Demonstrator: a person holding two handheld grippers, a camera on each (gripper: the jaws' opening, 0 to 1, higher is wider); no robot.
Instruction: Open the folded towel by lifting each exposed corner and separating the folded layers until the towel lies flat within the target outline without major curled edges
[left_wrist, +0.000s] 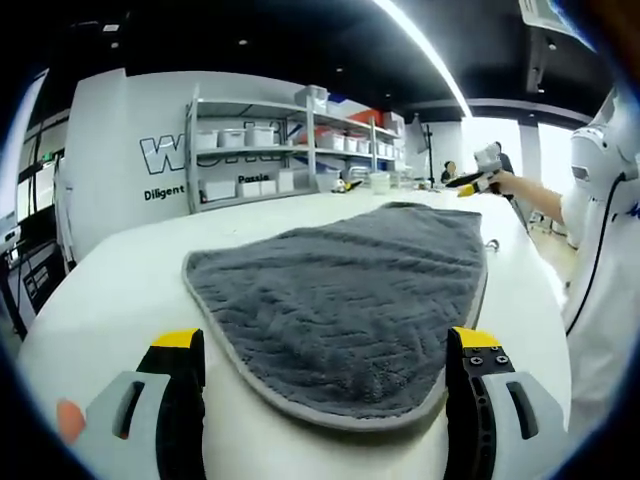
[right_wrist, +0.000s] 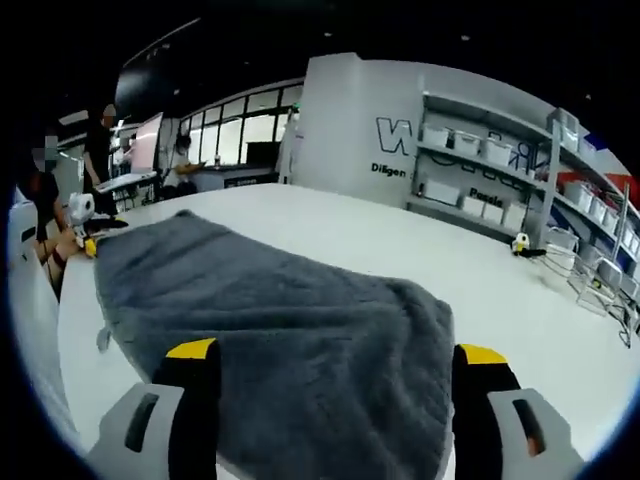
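Note:
A grey terry towel (left_wrist: 350, 280) with a paler hem lies spread on the white table (left_wrist: 120, 290). Its rounded near edge reaches in between the yellow-tipped jaws of my left gripper (left_wrist: 325, 345), which is open and hovers just above it. At the towel's far right corner a hand holds my right gripper (left_wrist: 478, 182). In the right gripper view the towel (right_wrist: 280, 310) runs away to the left under the open right gripper (right_wrist: 335, 360), its surface gently humped. My left gripper (right_wrist: 85, 228) shows small at the towel's far left end.
Metal shelving with white bins (left_wrist: 270, 150) stands behind the table (right_wrist: 400, 240). A small yellow and black object (right_wrist: 522, 245) sits on the table near it. A person in white (left_wrist: 600, 280) stands at the table's right edge. Other people (right_wrist: 100, 140) work at desks farther off.

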